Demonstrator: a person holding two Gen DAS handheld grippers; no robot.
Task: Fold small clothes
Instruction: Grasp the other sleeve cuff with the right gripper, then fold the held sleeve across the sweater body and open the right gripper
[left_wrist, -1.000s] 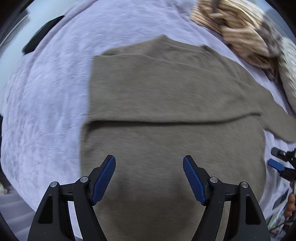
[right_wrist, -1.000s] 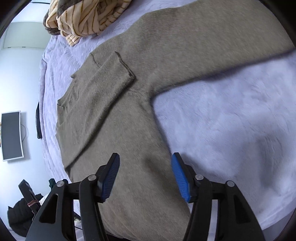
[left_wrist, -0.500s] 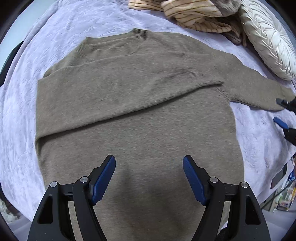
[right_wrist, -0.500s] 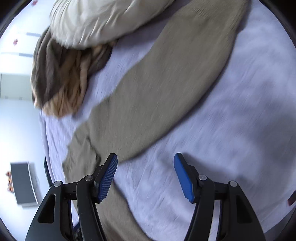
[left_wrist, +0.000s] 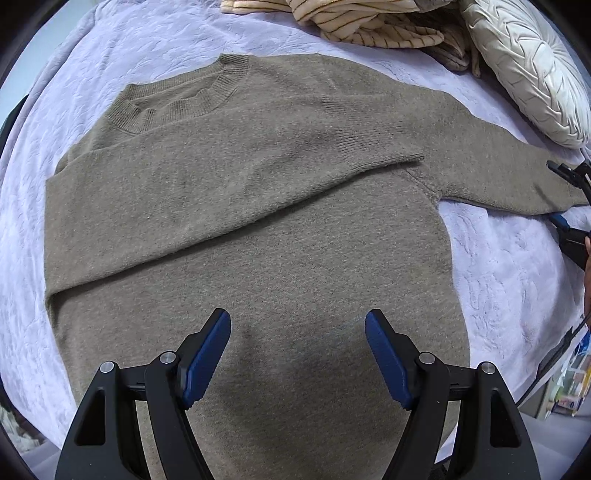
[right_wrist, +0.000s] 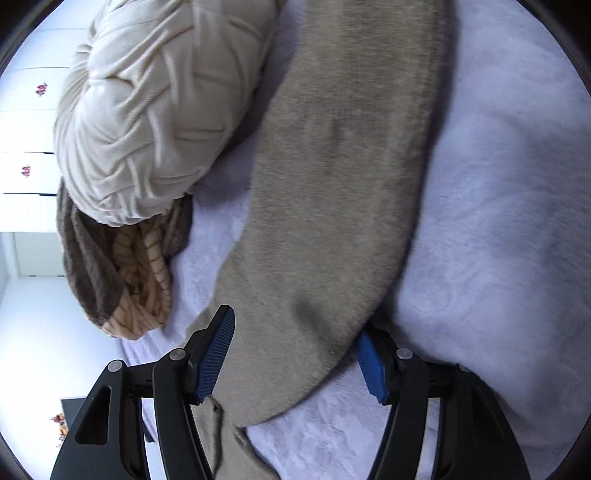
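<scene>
Hovering over the lower body of the taupe knit sweater (left_wrist: 280, 258), my left gripper (left_wrist: 297, 354) has its blue-padded jaws spread wide with nothing between them. I see the sweater lying flat, front up, on the lavender bedspread (left_wrist: 498, 280). One sleeve is folded across the chest, its ribbed cuff (left_wrist: 376, 147) ending near the opposite armpit. Beyond that, the ribbed collar (left_wrist: 184, 99) points toward the far side of the bed. The other sleeve (left_wrist: 509, 177) stretches out straight to the right edge of my left view, where my right gripper (left_wrist: 570, 206) meets its end. In my right view, that gripper (right_wrist: 295, 354) is also spread, and the sleeve (right_wrist: 332, 206) runs up between its fingers (right_wrist: 216, 354). The cloth overlaps the right-hand pad and lies just beside the left-hand one, so the jaws straddle the sleeve without pinching it. Farther along, to the left of the sleeve, a cream pleated cushion (right_wrist: 155, 122) rests on the bedspread (right_wrist: 498, 221). A striped yellow and brown garment (right_wrist: 125, 277) is heaped against the cushion. The same heap (left_wrist: 354, 22) and cushion (left_wrist: 532, 70) sit past the sweater's shoulder in my left view.
</scene>
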